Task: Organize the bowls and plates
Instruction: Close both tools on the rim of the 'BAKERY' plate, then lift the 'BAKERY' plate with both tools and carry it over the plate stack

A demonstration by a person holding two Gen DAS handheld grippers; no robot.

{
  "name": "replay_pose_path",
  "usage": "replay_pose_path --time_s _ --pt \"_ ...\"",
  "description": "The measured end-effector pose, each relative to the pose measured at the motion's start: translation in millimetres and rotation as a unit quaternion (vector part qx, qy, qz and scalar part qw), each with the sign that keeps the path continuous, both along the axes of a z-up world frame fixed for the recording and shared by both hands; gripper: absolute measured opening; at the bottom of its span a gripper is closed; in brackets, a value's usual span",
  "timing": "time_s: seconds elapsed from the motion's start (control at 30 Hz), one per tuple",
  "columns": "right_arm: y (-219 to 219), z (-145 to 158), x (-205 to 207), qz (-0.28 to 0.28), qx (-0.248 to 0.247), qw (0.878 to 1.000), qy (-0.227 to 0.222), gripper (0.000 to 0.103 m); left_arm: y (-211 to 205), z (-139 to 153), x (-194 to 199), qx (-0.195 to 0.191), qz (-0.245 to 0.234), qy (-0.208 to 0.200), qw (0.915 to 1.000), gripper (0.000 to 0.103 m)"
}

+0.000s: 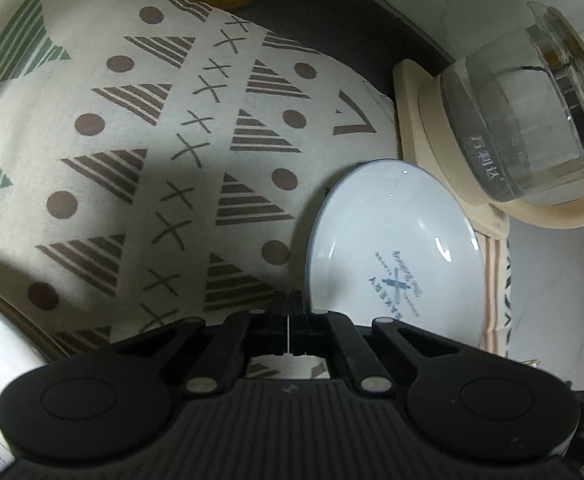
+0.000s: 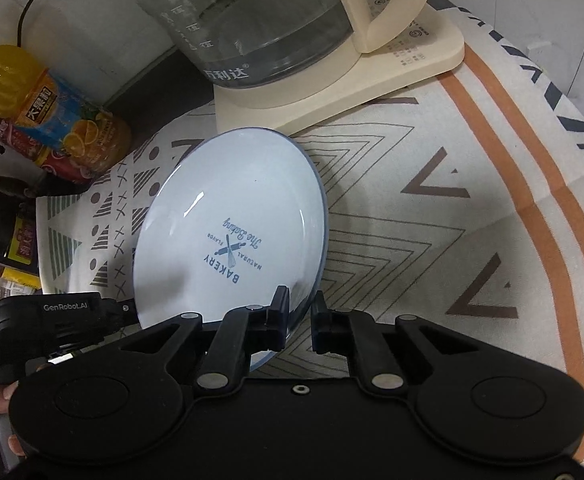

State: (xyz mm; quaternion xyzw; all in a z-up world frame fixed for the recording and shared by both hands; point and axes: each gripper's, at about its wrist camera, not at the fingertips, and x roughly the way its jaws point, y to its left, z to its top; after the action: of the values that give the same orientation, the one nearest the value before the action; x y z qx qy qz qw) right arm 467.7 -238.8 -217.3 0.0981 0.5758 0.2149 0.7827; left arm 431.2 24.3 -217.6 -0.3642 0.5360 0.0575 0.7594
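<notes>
Plate [image 2: 228, 232] tilts over patterned cloth [image 2: 412, 208], apparently rim-gripped by right tool [image 2: 300, 312]; left tool [image 1: 290, 312] closed.

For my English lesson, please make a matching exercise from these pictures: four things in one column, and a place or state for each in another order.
Things:
1. plate
2. kettle
3. juice bottle
4. left tool

Places or states:
A. shut, with nothing in it
B. on a cream base
C. rim clamped in the right tool
D. lying on its side beside the cloth

Pairs: 1-C, 2-B, 3-D, 4-A
</notes>
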Motion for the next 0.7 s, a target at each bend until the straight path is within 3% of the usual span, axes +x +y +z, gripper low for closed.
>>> replay_pose_path --time_s 0.17,0.33,0.4,0.6,0.7 --pt "-4.9 -1.3 4.9 -0.005 -0.004 1.000 0.003 0.011 15.2 12.6 -9.7 -0.015 0.035 -0.013 0.9992 0.003" --pt "-8.4 -5.2 7.1 -0.011 -0.001 1.000 0.009 0.010 26.7 13.5 -10.3 -0.040 0.047 -0.019 0.9979 0.024" --pt "-8.3 -5.2 6.9 -0.010 -0.002 1.000 0.008 0.010 25.3 13.5 -8.0 -0.040 0.046 -0.018 0.9980 0.028" --pt "-7.1 -4.2 6.7 -0.010 -0.007 1.000 0.007 0.010 10.9 9.0 -2.2 -0.034 0.035 -0.018 0.9987 0.028" --pt "-5.5 -2.4 6.1 -0.010 -0.010 1.000 0.004 0.010 4.9 2.9 3.4 -0.030 0.026 -0.014 0.9991 0.022"
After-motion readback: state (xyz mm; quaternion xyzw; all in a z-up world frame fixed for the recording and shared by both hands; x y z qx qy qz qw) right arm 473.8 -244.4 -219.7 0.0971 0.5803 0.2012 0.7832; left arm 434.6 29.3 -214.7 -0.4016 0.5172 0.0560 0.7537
